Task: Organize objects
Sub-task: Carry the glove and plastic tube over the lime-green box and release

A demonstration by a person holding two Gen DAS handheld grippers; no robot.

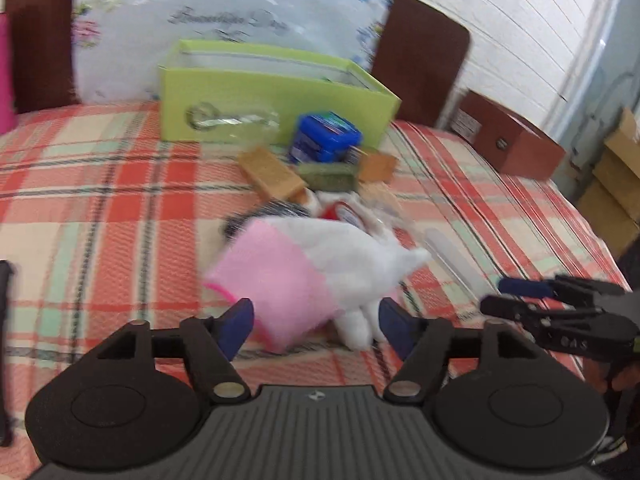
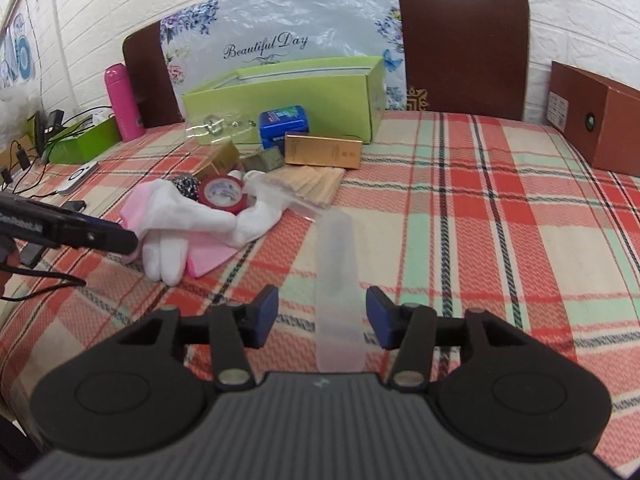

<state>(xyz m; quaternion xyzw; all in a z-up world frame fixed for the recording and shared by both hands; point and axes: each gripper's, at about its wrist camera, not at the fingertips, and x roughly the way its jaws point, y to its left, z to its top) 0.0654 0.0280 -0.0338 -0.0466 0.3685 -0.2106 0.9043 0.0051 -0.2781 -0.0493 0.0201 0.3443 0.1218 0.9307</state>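
In the left wrist view my left gripper [image 1: 316,328] stands open around a pink cloth [image 1: 276,276] and a white glove [image 1: 352,256]; the pads do not press on them. The picture is blurred. In the right wrist view my right gripper [image 2: 323,316] is open, and a translucent plastic tube [image 2: 338,264] lies on the plaid cover between its fingers with a gap on each side. Behind lie a red tape roll [image 2: 223,193], wooden sticks [image 2: 312,184], a gold box [image 2: 324,151], a blue tin [image 2: 284,124] and an open green box [image 2: 288,96].
A brown box [image 2: 592,116] sits at the right edge of the plaid cover [image 2: 480,220]. A pink bottle [image 2: 120,98], cables and small devices crowd the left side. A headboard and a flowered panel stand behind the green box.
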